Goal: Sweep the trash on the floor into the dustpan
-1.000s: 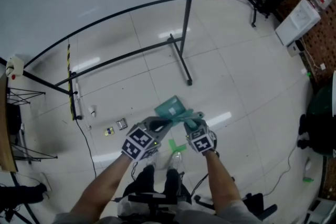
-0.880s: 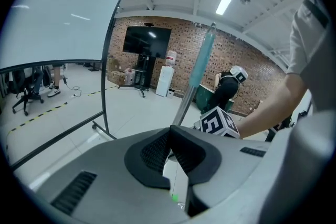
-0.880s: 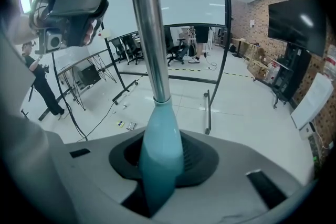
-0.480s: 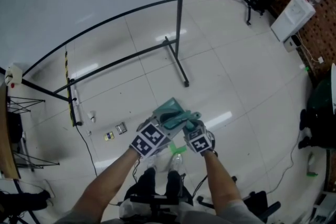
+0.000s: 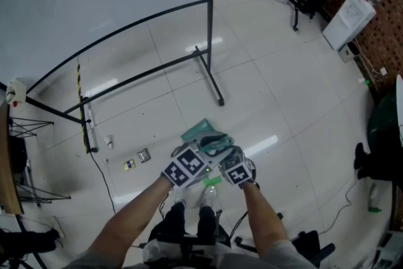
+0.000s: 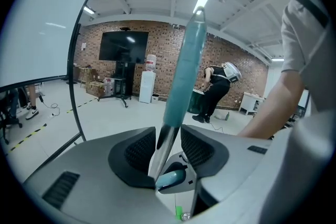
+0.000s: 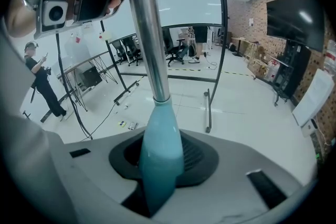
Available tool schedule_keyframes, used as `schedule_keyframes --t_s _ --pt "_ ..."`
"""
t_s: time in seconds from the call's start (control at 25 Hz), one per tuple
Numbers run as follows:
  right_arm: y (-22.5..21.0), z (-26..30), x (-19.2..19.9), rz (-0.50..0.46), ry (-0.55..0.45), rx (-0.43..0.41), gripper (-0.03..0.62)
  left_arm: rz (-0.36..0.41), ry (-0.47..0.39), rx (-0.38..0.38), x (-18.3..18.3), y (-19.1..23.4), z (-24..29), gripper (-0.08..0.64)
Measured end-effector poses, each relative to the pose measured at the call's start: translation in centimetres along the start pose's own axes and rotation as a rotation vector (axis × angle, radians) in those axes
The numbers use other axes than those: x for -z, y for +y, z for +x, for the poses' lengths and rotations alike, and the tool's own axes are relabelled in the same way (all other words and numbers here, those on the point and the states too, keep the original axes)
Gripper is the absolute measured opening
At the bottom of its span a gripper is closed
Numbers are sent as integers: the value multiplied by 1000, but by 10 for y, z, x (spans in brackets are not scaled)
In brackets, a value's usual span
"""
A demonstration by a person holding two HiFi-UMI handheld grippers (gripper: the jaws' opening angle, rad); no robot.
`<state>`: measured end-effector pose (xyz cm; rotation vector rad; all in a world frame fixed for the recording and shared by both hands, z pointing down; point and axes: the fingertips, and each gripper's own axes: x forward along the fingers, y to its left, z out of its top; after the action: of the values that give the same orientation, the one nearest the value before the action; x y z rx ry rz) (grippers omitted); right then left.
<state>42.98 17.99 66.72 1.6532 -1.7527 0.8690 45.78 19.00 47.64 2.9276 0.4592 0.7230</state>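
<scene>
Squeezes a fat teal grip [image 7: 160,152] in the right gripper [image 7: 163,160], pads pressed on both sides of it, with a shiny rod [image 7: 146,23] going up out of the top of the grip. Has the left gripper [image 6: 169,148] wide, jaws just been opening, with a thin silver pole [image 6: 161,147] standing between the pads, close to the left pad but not pinched. Higher up on that pole, a long teal sleeve [image 6: 185,71] with a round tip. Hard to tell if the pole and the rod belong to a broom or to the dustpan. From the head view, both grippers side by side, nearly touching, low in front of the body, at the ends of two bare arms. Just past them, the teal dustpan [image 5: 199,133], flat and a bit tipped, over the white floor [image 5: 283,91]. Can't tell if touching the floor or not. Off to the left of the dustpan, well apart from it, the trash [image 5: 144,155]: a few small bits lying on the tiles, near a black cable [image 5: 101,168] and the low bar of a black stand [image 5: 210,66]. Right under the grippers, a small green bit [image 5: 213,181] on the floor.
</scene>
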Motion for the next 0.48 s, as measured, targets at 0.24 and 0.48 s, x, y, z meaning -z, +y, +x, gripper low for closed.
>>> schedule_keyframes --t_s 0.24,0.48 --pt "4 0 -1 -20 -1 -11 100 77 16 -15 -7 2 3 97" --pt "2 -4 3 -35 -28 -31 100 84 28 31 -8 -5 6 97"
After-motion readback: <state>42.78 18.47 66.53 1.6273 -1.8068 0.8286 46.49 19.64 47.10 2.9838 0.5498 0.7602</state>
